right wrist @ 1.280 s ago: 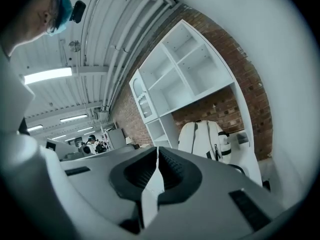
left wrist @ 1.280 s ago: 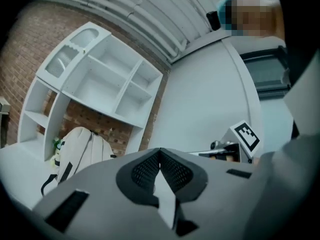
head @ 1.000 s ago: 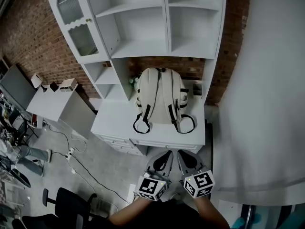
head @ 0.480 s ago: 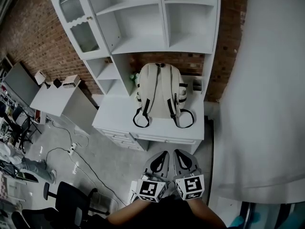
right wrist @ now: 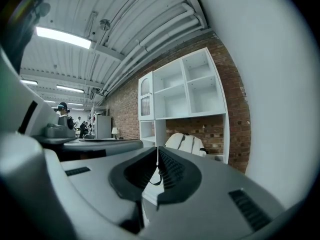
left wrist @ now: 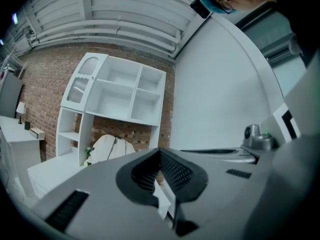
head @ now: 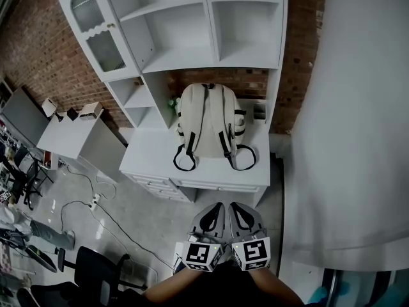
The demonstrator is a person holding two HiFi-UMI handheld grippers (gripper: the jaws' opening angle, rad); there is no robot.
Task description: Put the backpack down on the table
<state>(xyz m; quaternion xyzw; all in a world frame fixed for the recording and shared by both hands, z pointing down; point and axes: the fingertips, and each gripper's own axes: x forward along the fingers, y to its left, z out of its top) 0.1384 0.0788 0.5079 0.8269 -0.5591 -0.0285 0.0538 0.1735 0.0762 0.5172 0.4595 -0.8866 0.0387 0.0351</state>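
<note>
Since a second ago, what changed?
The right gripper has drawn in beside the left gripper; both are short of the table. Nothing taken or let go: both are shut and empty. The backpack stays standing on the table against the brick wall.

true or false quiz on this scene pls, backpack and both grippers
1. The backpack stands on the table, straps toward the person. True.
2. The left gripper holds a strap. False: it is shut on nothing, short of the table.
3. The right gripper has its jaws wide apart. False: they are together, with nothing between them.
4. A black chair stands on the floor. True.
</note>
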